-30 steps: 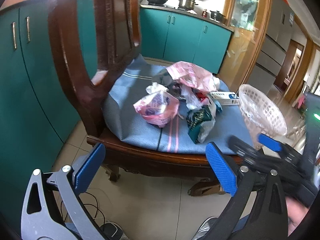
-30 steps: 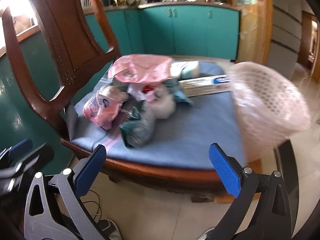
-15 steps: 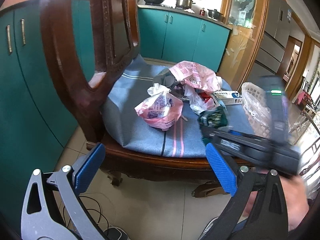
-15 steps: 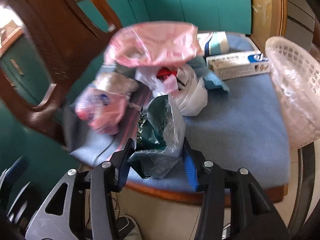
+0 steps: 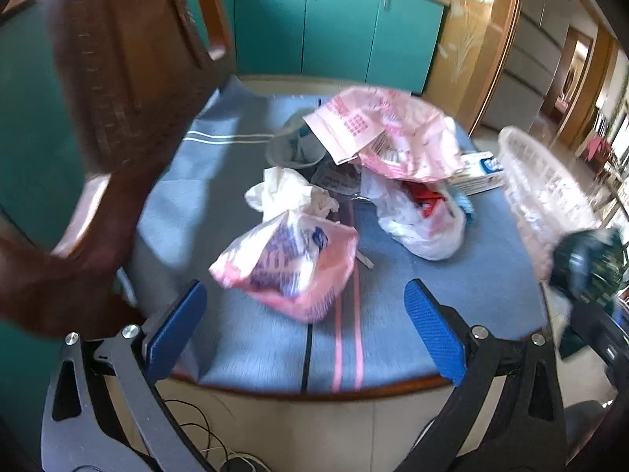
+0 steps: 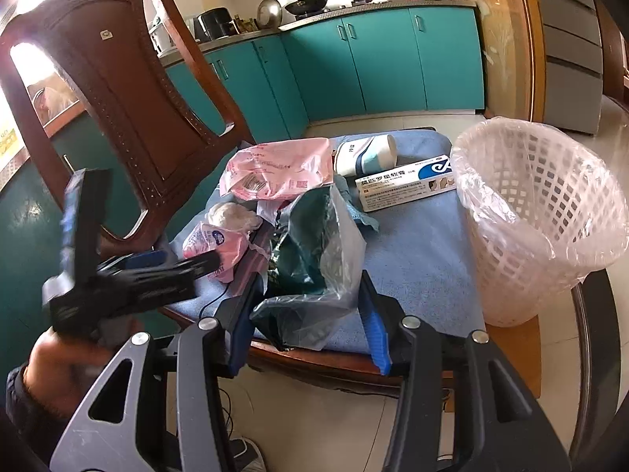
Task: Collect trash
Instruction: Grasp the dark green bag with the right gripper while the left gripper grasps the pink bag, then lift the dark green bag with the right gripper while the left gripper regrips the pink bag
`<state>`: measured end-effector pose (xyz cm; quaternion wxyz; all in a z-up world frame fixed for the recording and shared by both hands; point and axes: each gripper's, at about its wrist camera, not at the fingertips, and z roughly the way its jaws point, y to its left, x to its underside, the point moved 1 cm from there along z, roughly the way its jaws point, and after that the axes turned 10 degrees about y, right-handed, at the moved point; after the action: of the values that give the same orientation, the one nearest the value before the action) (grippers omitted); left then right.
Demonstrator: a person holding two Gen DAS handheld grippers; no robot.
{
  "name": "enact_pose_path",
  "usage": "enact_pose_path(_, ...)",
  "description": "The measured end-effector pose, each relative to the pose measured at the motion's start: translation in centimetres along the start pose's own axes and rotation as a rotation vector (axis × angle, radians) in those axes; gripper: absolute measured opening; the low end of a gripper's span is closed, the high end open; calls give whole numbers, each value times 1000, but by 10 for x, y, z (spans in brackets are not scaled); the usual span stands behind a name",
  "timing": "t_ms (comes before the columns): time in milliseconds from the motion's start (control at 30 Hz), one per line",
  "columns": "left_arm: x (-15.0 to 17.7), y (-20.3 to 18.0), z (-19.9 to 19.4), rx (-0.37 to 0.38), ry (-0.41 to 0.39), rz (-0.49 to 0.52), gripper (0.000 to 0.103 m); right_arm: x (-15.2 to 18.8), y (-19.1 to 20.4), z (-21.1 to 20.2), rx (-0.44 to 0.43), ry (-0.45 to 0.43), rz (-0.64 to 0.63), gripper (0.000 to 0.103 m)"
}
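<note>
Since half a second before, the right fingers [image 6: 306,314] had lifted the green bag [image 6: 310,251] clear of the seat, and the left gripper [image 5: 302,326] had moved in over the pile.
Right fingers were pinched on the bag's lower folds, carrying it above the chair's [image 6: 118,90] front edge, near the basket [image 6: 538,216]. Left fingers stood wide open and empty, just short of the pink bag [image 5: 291,263] on the blue cushion [image 5: 393,338]. It looked light, soft and crinkly, likely slippery; its bunched white neck [image 5: 291,192] seemed the best hold. Behind lay a white bag [image 5: 420,216] and a box [image 6: 405,185].
</note>
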<state>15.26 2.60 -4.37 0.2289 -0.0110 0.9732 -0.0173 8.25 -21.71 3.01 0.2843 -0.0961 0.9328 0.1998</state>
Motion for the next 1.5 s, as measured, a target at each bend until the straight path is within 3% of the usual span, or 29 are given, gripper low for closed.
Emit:
enact_pose_path(67, -7, -3, 15, -34, 29, 25, 98, 1, 1, 0, -6, 5, -8, 48)
enact_pose_path(133, -11, 0, 29, -78, 56, 19, 82, 2, 1, -1, -12, 12, -11, 48)
enact_pose_path(167, -12, 4, 31, -65, 72, -6, 72, 3, 2, 0, -12, 12, -12, 48)
enact_pose_path(200, -11, 8, 31, -38, 78, -25, 53, 3, 1, 0, -12, 11, -14, 48)
enact_pose_path(267, -7, 15, 24, 8, 86, -61, 52, 4, 2, -1, -10, 8, -18, 48)
enact_pose_path(433, 15, 16, -10, -10, 13, -38, 50, 4, 5, -1, 5, 8, -37, 48)
enact_pose_path(533, 29, 12, -39, 41, -82, -22, 50, 4, 8, 0, 9, 5, -46, 48)
enact_pose_path(633, 39, 7, -60, 46, -177, -1, 50, 4, 13, 0, 13, -6, -55, 48)
enact_pose_path(700, 41, 2, -66, 54, -200, 4, 50, 5, 15, 1, 23, -13, -62, 48)
enact_pose_path(967, 45, -17, -65, 77, -177, 43, 51, 4, 18, 6, 40, -14, -62, 48)
enact_pose_path(1500, 46, -10, -60, 85, -146, 14, 52, 5, 19, 6, 63, -21, -64, 48)
